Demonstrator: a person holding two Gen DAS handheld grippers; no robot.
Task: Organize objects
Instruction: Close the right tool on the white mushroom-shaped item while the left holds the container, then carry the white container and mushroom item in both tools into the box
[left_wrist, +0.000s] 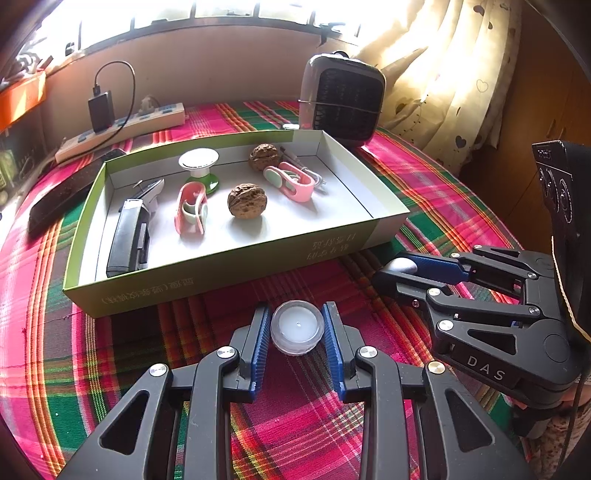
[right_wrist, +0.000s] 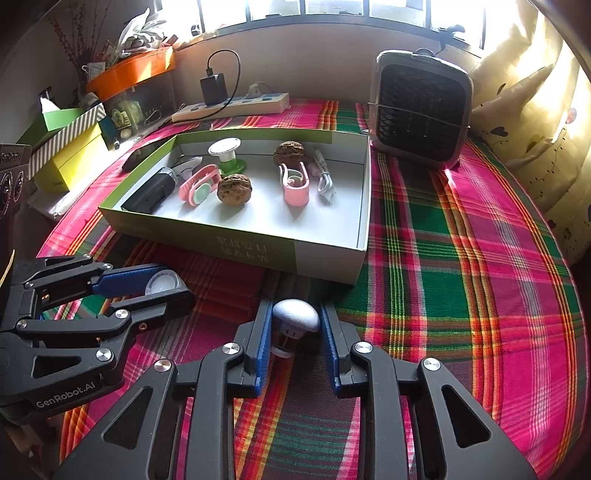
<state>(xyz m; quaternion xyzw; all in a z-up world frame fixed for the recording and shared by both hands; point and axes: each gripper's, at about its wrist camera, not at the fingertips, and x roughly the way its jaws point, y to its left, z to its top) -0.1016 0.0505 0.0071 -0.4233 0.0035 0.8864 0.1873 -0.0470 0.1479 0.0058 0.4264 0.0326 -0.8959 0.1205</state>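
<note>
- Already in the green box (left_wrist: 229, 273): two walnuts (left_wrist: 246, 201), pink clips (left_wrist: 290, 181), a spool (left_wrist: 199, 166), a cable.
- My left gripper (left_wrist: 297, 328) pinches the small candle jar (left_wrist: 297, 326), short of the box.
- My right gripper (right_wrist: 295, 321) clamps a white mushroom-shaped piece (right_wrist: 295, 314); both look left to drop in.

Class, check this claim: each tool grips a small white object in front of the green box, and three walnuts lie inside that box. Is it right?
Only the count is wrong. Both wrist views show two walnuts in the green box, not three. The rest holds: the left tool grips a round white container, and the right tool a white plug-like object.
</note>
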